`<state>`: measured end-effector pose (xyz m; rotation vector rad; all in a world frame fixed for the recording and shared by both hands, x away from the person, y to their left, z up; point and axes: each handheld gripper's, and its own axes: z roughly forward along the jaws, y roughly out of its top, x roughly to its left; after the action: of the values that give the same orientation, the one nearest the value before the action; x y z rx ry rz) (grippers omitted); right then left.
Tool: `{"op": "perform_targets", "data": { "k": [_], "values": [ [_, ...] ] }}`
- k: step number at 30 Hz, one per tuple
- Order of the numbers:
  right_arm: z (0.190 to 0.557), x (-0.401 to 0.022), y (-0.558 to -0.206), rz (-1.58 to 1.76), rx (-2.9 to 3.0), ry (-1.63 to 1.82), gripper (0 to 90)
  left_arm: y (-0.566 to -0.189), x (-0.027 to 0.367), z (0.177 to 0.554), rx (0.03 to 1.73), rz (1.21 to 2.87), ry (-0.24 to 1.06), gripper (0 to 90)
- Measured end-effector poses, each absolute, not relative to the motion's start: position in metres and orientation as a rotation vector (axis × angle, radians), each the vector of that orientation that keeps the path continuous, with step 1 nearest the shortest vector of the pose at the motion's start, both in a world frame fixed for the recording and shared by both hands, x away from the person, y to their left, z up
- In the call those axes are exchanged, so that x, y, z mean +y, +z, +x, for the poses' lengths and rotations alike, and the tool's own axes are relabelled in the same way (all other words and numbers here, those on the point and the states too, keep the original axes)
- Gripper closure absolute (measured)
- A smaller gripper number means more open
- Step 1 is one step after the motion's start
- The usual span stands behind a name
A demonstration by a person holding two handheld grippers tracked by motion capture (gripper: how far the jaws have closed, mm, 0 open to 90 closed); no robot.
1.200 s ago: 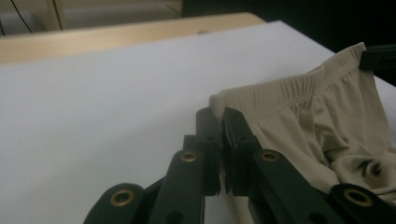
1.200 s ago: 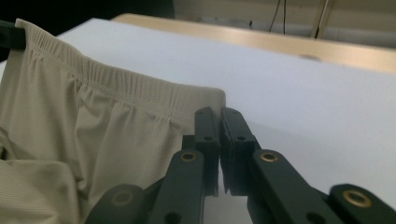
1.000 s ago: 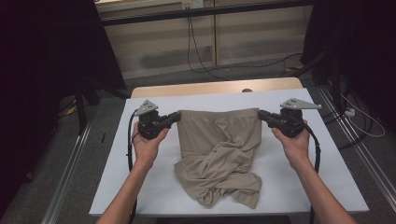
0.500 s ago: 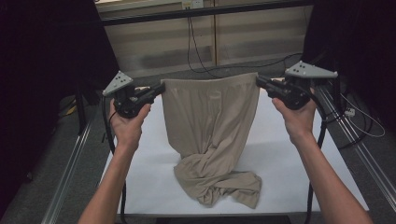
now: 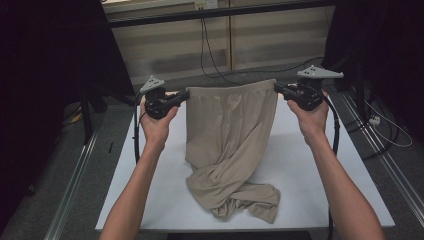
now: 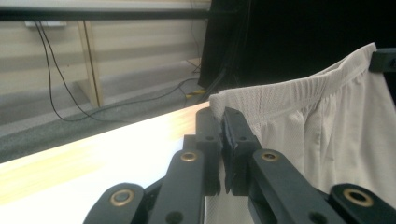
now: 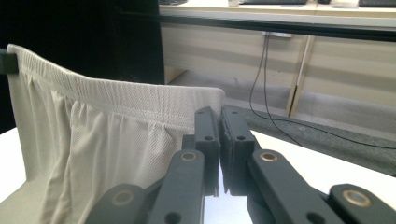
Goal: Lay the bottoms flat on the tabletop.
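A pair of beige shorts [image 5: 230, 130] hangs by its elastic waistband, stretched between my two grippers above the white table [image 5: 310, 170]. My left gripper [image 5: 186, 95] is shut on the waistband's left corner [image 6: 219, 103]. At the other end, my right gripper [image 5: 276, 87] is shut on the right corner [image 7: 212, 100]. The legs twist and bunch on the table near its front edge [image 5: 235, 197]. In each gripper view the other gripper's black tip shows at the waistband's far end.
The table has a pale wooden strip along its far edge [image 6: 93, 149]. Beyond it, grey floor and wooden panels with hanging black cables [image 5: 210, 45]. Dark curtains stand left and right. Metal rails [image 5: 75, 175] run along the floor beside the table.
Both grippers have lifted the waistband off the table and pulled it taut. The shorts now hang much higher, with only the legs resting on the table.
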<state>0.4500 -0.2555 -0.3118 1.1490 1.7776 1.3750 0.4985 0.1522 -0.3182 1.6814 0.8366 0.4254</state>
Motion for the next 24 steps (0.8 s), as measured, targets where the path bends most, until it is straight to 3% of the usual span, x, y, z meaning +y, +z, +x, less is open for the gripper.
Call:
{"op": "perform_targets", "data": {
  "k": [7, 24],
  "values": [
    [0.475, -0.268, -0.308, 1.177, 1.767, 1.343, 86.6, -0.313, 0.14, 0.52, 0.834, 1.673, 0.425, 86.5],
    [0.517, -0.257, -0.369, 1.275, 1.854, 1.251, 86.6, -0.376, 0.136, 0.566, 0.992, 1.766, 0.35, 86.3]
  ]
}}
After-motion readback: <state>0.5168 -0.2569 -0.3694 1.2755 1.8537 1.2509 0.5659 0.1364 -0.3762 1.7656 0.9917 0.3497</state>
